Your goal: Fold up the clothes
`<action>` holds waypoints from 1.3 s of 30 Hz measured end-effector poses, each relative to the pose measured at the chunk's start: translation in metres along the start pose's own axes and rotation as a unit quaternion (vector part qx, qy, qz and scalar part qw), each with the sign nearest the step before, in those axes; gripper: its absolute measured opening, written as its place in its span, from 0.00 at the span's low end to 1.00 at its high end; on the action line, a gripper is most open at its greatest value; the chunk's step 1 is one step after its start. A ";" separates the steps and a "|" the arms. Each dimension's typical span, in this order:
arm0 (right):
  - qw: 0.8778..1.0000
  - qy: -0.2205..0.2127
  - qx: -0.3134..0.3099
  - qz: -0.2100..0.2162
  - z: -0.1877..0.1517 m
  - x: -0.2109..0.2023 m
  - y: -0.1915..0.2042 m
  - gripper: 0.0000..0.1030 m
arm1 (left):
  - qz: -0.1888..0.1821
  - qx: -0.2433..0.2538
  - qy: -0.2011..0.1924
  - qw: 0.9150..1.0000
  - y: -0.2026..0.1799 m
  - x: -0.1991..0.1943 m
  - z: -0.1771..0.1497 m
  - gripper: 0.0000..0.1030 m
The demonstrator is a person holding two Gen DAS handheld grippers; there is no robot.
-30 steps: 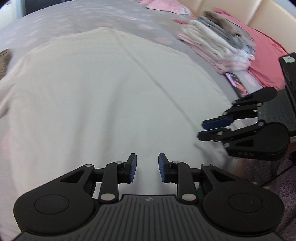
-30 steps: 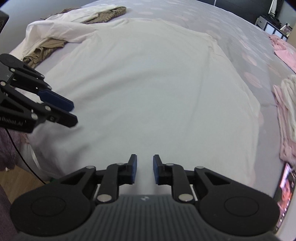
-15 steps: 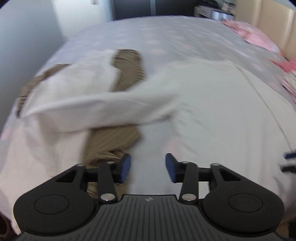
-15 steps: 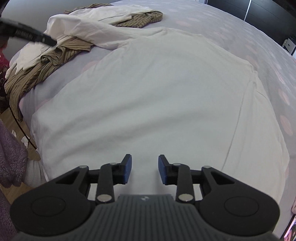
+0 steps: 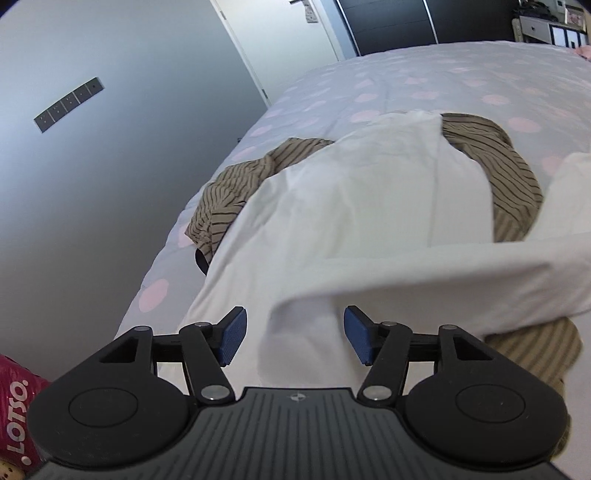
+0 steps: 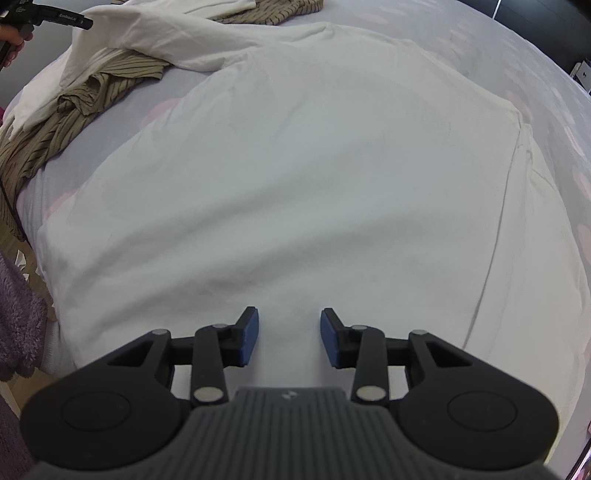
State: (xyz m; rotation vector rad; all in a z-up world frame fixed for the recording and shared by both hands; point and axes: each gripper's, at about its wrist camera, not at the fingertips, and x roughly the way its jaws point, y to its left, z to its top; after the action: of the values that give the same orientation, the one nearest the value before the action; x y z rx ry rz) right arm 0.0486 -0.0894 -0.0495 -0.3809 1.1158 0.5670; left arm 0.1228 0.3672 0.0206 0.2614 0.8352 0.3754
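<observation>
A white long-sleeved shirt (image 6: 295, 177) lies spread flat on the bed. Its left sleeve (image 5: 424, 273) runs out over a pile of a second white garment (image 5: 369, 192) and a brown striped garment (image 5: 517, 177). My left gripper (image 5: 293, 339) is open, with the sleeve's cuff end between its fingers. It also shows at the top left of the right wrist view (image 6: 55, 16). My right gripper (image 6: 289, 338) is open and empty, just above the shirt's lower body near the hem.
The bed has a grey cover with pink dots (image 5: 443, 74). The bed's left edge (image 5: 166, 258) drops off beside a grey wall. A purple fluffy fabric (image 6: 18, 314) hangs at the near left. The brown striped garment (image 6: 55, 129) trails over the bed's left edge.
My left gripper has swung left from the shirt's body to the sleeve on the pile and opened wider. My right gripper has opened wider and moved a little further over the shirt.
</observation>
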 end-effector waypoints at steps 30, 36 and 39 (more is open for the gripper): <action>0.998 -0.055 0.020 -0.021 -0.038 -0.052 -0.004 0.46 | -0.400 0.068 -0.116 0.906 -0.146 -0.250 0.010 0.04; 0.997 -0.047 0.058 -0.029 -0.067 -0.055 -0.023 0.46 | -0.433 0.143 -0.038 0.889 -0.221 -0.252 -0.033 0.04; 0.996 -0.045 0.075 -0.026 -0.079 -0.056 -0.031 0.46 | -0.431 0.188 -0.002 0.882 -0.256 -0.252 -0.055 0.04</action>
State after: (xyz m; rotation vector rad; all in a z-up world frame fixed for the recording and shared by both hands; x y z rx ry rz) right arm -0.0082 -0.1714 -0.0290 -0.2506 1.0506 0.4464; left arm -0.0170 0.0339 0.0595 0.2229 0.9338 -0.6335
